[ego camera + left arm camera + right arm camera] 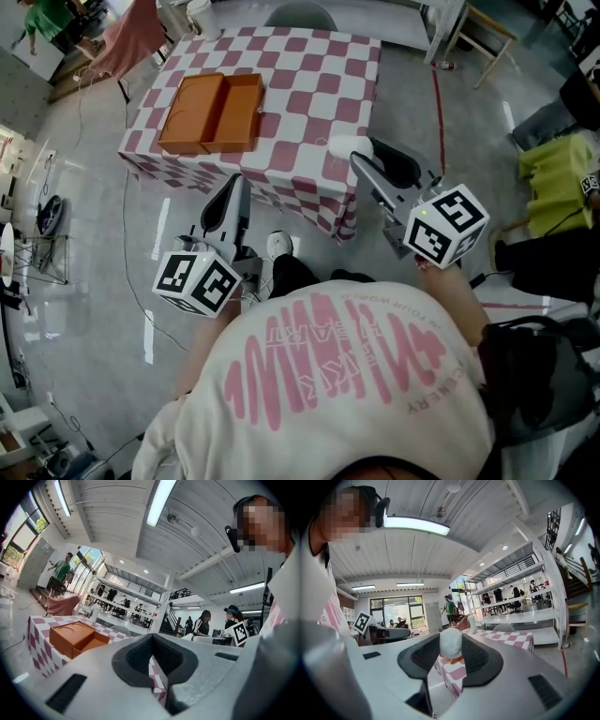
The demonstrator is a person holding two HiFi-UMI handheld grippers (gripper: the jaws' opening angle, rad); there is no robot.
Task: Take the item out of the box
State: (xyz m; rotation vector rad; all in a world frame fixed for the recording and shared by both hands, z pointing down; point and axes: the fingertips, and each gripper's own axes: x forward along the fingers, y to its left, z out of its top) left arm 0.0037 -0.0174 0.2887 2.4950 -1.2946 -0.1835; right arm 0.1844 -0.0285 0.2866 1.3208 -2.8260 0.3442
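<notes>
Table (309, 84), item (451, 642) in raised right tool (364, 153)

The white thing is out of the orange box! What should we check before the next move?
1. The white item sits between the jaws of the right gripper: ok.
2. The grip is firm enough: cannot tell.
3. The white item is clear of the orange box: ok.
4. The left gripper is shut and empty: ok.
5. The checkered table has bare room for setting it down: ok.
</notes>
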